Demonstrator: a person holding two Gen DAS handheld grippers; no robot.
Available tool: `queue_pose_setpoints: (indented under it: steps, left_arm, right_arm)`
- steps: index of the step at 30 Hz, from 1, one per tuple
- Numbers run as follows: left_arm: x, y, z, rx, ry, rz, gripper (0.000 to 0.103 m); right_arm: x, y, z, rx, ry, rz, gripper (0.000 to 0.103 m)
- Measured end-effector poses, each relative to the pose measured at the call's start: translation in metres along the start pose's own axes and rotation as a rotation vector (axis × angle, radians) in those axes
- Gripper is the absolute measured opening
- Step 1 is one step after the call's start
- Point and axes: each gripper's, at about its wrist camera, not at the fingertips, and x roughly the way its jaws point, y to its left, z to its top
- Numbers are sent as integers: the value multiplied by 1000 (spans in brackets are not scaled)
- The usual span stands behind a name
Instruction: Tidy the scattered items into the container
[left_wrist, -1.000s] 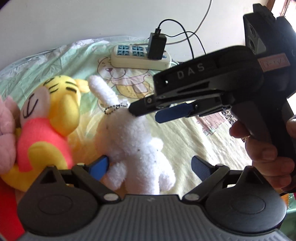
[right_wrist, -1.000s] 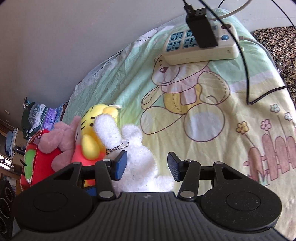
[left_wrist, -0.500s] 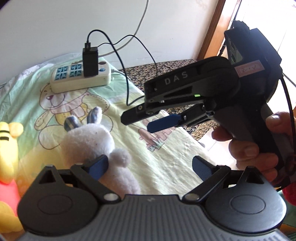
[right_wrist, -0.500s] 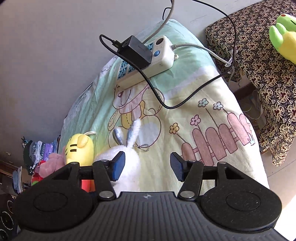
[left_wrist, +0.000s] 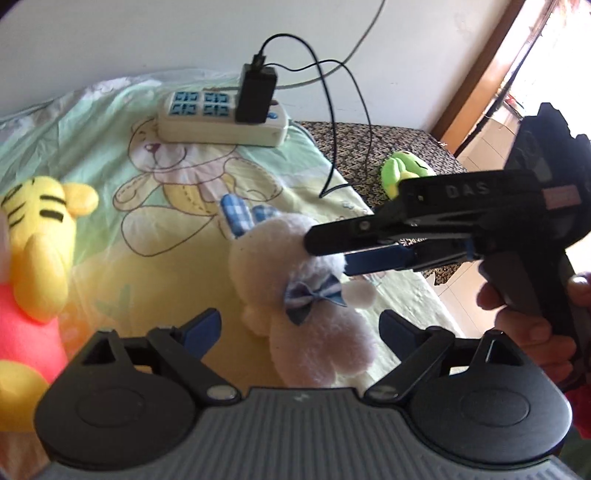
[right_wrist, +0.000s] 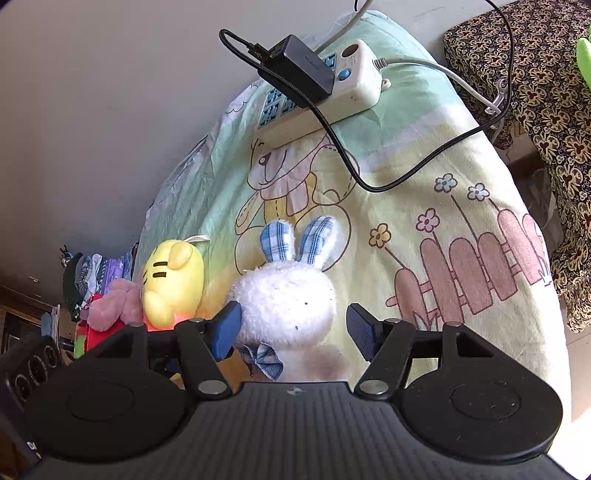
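A white bunny plush (left_wrist: 314, 325) with blue checked ears and a bow sits upright on the cartoon bedsheet (left_wrist: 177, 236). My left gripper (left_wrist: 299, 328) is open, and the bunny's body lies ahead between its fingers. My right gripper (left_wrist: 332, 251) comes in from the right, held by a hand, its tips at the bunny's head. In the right wrist view this gripper (right_wrist: 295, 328) is open around the bunny's (right_wrist: 284, 299) head, the left pad (right_wrist: 227, 328) against the fur. A yellow tiger plush (left_wrist: 40, 236) lies left of the bunny.
A power strip (right_wrist: 325, 92) with a black charger and trailing cable lies at the bed's far end. A green plush (left_wrist: 402, 173) sits on a patterned cover beyond the bed's right edge. A pink plush (right_wrist: 110, 306) and something red (right_wrist: 92, 332) lie past the tiger.
The bunny, earlier back-up beside the tiger, now sits upright further right, face and bow showing. The right gripper has dropped from above it to around its head.
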Motion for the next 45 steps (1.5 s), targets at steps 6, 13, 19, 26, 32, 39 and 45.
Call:
queue_pose_setpoints:
  steps: [6,13,19,26,32,39,45]
  left_arm:
    - [27,3,6,-59,36,-20,78]
    - [38,3,7,-62,52,-3,74]
    - [37,6,9,-78,63,-4,70]
    - [26,0,10,-53,52,25,63]
    - [-5,-9,6,-6,26,74,63]
    - [-52,-15,-6,1,0,130,63]
    - [-89,-17,-21,-20,-35,165,63]
  right_arm:
    - [7,-4,1,14,16,24,69]
    - [16,-18,-1,119,54,111,69]
    - [11,-14,-6,115,50,111,70]
    - [7,0,-9,72,29,123,56]
    - [-3,21,-20,50,20,158,56]
    - [-18,56,-41,-3,-7,195,57]
    - [-23,84,-62,-50,-30,222,57]
